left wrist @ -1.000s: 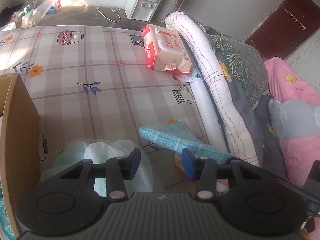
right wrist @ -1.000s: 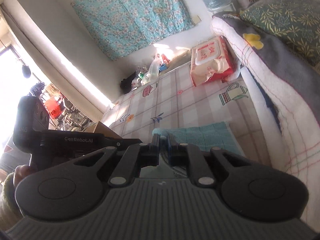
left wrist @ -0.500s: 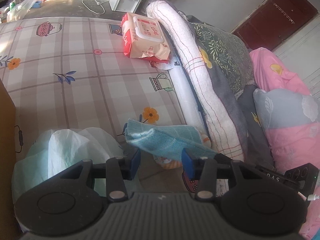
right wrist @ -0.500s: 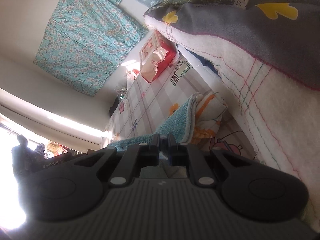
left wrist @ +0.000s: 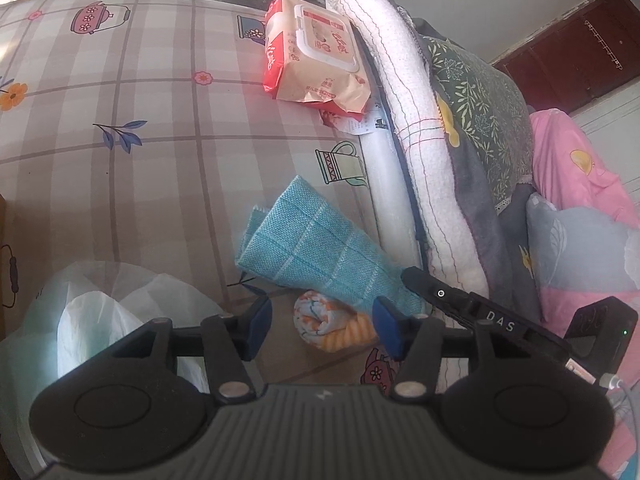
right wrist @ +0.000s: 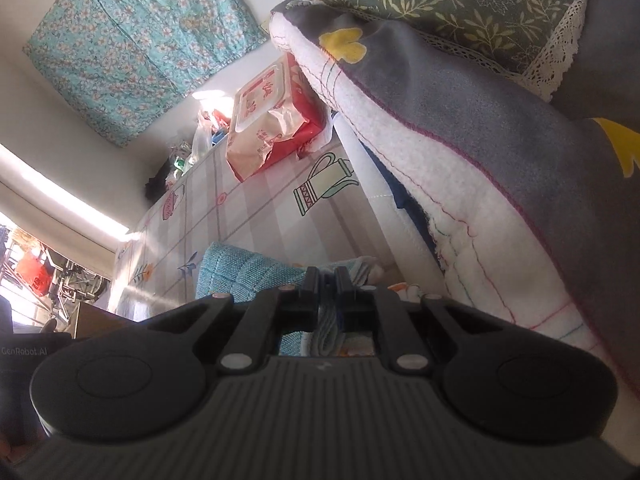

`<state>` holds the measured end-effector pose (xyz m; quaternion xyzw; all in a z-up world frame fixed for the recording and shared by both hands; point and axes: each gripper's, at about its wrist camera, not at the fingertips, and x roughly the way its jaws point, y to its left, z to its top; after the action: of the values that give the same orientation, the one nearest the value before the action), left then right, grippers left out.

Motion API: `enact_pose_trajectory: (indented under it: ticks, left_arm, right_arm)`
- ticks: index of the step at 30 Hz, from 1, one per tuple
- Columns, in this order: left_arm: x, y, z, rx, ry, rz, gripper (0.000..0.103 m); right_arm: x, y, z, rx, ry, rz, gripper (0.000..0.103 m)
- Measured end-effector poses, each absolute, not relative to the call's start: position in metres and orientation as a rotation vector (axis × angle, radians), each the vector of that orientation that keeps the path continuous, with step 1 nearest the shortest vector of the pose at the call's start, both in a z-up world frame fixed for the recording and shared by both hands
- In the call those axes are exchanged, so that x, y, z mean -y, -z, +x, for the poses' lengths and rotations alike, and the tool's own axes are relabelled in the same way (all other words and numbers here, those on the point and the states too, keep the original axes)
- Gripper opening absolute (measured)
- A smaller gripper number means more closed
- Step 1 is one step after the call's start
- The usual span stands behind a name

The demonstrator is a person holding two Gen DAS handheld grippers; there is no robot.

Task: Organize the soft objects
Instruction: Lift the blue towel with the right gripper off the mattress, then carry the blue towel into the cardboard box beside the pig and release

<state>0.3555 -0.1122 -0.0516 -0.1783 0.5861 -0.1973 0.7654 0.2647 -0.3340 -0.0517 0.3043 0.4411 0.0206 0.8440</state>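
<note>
So my right tongs (right wrist: 328,280) are clenched on the edge of the teal cloth (left wrist: 316,252), pinching a thin fold of it right at the fingertips. In the left wrist view the cloth sits just below the middle of the frame, draped over a little rolled orange-and-white towel (left wrist: 320,324) on the counter (left wrist: 160,128), close to the white padded edge of the quilt (left wrist: 404,120) on the right.

My left tongs (left wrist: 322,326) are hanging released, jaws wide apart with the rolled towel showing between them, not touching anything as far as I can tell.

Handling-wise, I'd guess the teal cloth is super light and floppy, so whatever I'm not holding is just going to sag and drag. Woven texture looks grippy enough, no slip worries, and nothing here is breakable. One corner pinch is fine for lifting, but to fold or lay it flat I'd want the left tongs on the far edge up toward the middle of the frame. The roll underneath may unravel if grabbed by its loose end, so take it around the middle.
</note>
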Motion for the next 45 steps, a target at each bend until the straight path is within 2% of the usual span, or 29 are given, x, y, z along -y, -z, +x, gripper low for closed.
enact_pose_trajectory:
  ticks: [2,8,13,16,17,18,19,20,21,28,30,37,41,45]
  left_arm:
    - [0.116,0.058,0.365,-1.307,0.418,-0.413,0.063]
    - [0.129,0.084,0.39,-1.424,0.339,-0.5,0.066]
    - [0.136,0.099,0.399,-1.451,0.279,-0.535,0.065]
    - [0.14,0.105,0.402,-1.45,0.247,-0.541,0.058]
    - [0.141,0.107,0.402,-1.447,0.24,-0.546,0.049]
    - [0.142,0.108,0.402,-1.44,0.244,-0.553,0.035]
    - [0.142,0.108,0.4,-1.427,0.262,-0.549,0.027]
    - [0.143,0.107,0.4,-1.413,0.276,-0.537,0.02]
    - [0.144,0.104,0.399,-1.397,0.284,-0.526,0.018]
    - [0.147,0.051,0.376,-1.225,0.423,-0.42,0.016]
    - [0.145,0.033,0.366,-1.191,0.468,-0.4,0.016]
    - [0.118,-0.039,0.31,-1.073,0.664,-0.371,0.016]
    - [0.086,-0.071,0.269,-1.008,0.779,-0.383,0.016]
    - [0.045,-0.093,0.226,-0.921,0.875,-0.434,0.016]
  right_arm:
    - [0.331,0.054,0.266,-0.944,-0.048,0.612,0.007]
    - [0.321,0.054,0.265,-0.969,-0.083,0.535,0.01]
    - [0.316,0.054,0.267,-0.964,-0.111,0.494,0.01]
    - [0.315,0.054,0.264,-0.952,-0.123,0.481,0.01]
    - [0.315,0.054,0.263,-0.947,-0.128,0.476,0.01]
    - [0.314,0.054,0.263,-0.945,-0.132,0.47,0.011]
    - [0.312,0.052,0.26,-0.943,-0.138,0.456,0.012]
    - [0.312,0.051,0.259,-0.94,-0.144,0.445,0.014]
    - [0.311,0.048,0.257,-0.936,-0.147,0.437,0.017]
    - [0.33,0.024,0.238,-0.823,-0.218,0.515,0.039]
    - [0.341,0.018,0.233,-0.789,-0.243,0.593,0.049]
    - [0.37,0.019,0.214,-0.71,-0.397,1.07,0.063]
    - [0.361,0.024,0.207,-0.66,-0.532,1.277,0.08]
    - [0.325,0.027,0.208,-0.691,-0.697,1.416,0.084]
